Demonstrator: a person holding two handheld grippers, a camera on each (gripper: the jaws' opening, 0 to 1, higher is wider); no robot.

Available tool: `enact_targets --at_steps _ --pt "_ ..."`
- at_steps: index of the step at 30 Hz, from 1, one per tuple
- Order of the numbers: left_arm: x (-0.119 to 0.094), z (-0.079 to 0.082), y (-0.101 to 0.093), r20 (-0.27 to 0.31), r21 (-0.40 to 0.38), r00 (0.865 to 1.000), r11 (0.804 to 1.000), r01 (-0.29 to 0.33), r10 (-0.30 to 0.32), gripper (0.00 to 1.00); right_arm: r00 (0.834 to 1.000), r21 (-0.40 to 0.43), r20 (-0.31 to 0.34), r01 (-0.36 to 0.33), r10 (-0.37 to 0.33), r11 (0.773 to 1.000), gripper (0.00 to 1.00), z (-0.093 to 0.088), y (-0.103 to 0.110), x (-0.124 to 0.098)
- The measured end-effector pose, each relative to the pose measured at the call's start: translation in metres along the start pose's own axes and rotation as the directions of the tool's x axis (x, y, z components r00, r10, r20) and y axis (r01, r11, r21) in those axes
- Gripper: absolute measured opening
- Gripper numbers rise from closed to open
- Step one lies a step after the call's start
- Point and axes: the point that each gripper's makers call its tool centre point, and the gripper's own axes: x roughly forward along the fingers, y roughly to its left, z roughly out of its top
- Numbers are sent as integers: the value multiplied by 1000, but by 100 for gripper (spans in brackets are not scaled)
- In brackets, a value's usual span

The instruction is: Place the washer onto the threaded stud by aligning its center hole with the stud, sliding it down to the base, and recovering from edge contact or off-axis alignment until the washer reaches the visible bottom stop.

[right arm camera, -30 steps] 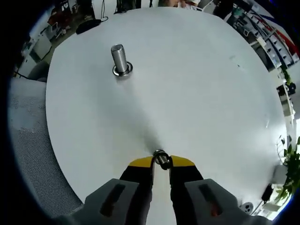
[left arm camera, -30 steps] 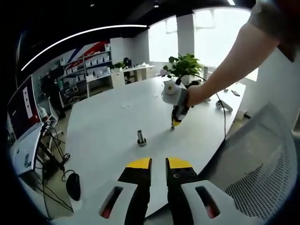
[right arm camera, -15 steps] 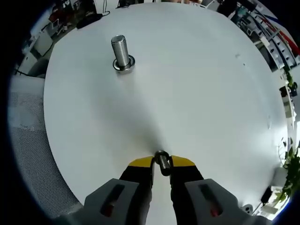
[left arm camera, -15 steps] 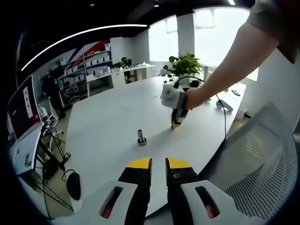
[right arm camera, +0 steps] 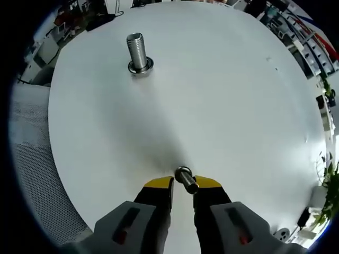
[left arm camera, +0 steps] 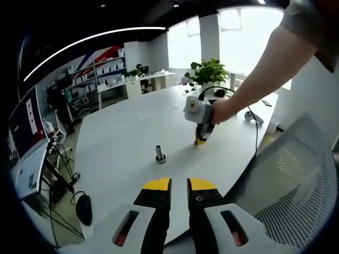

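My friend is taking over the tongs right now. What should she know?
Right tongs: shut on the washer, held at the yellow tips, above the white table.
Left tongs: nearly closed, holding nothing, back at the table's near edge.
Threaded stud: standing upright on its base on the table, bare, well apart from the washer.
Done: washer picked up.
Left: carry the washer over the stud, line its hole up with the top, slide it down to the base. If it catches on an edge, lift a little and try again.
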Motion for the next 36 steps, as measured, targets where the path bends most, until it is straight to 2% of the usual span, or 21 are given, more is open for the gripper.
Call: enact_targets --at_steps 8,20,22,23,25,31,32,33,36 --pt "0 0 -3 -2 6 1000 1000 9 -9 9 999 37 33 14 -16 999 17 -5 -3 -15" --pt "1 0 -8 4 8 999 999 42 -42 10 987 100 147 44 -58 994 17 -7 0 -52" --pt "2 1 -10 6 7 999 999 52 -52 10 975 169 210 39 -74 985 17 -2 1 -63" --pt "2 1 -11 6 6 998 998 57 -57 10 963 222 256 22 -80 975 17 0 2 -71" --pt "1 1 -12 8 8 998 998 66 -66 10 943 261 311 32 -115 965 17 0 -1 -83" --pt "1 3 -16 18 12 997 997 81 -81 10 931 269 331 64 -155 961 17 -18 6 -104" --pt "1 3 -16 18 12 996 996 83 -83 10 916 312 363 54 -172 949 17 -18 6 -110" --pt "1 3 -16 18 12 996 996 86 -87 10 908 323 378 53 -180 945 17 -18 6 -114" --pt "2 4 -18 20 17 995 995 93 -94 10 895 337 401 54 -195 940 17 -24 12 -129"
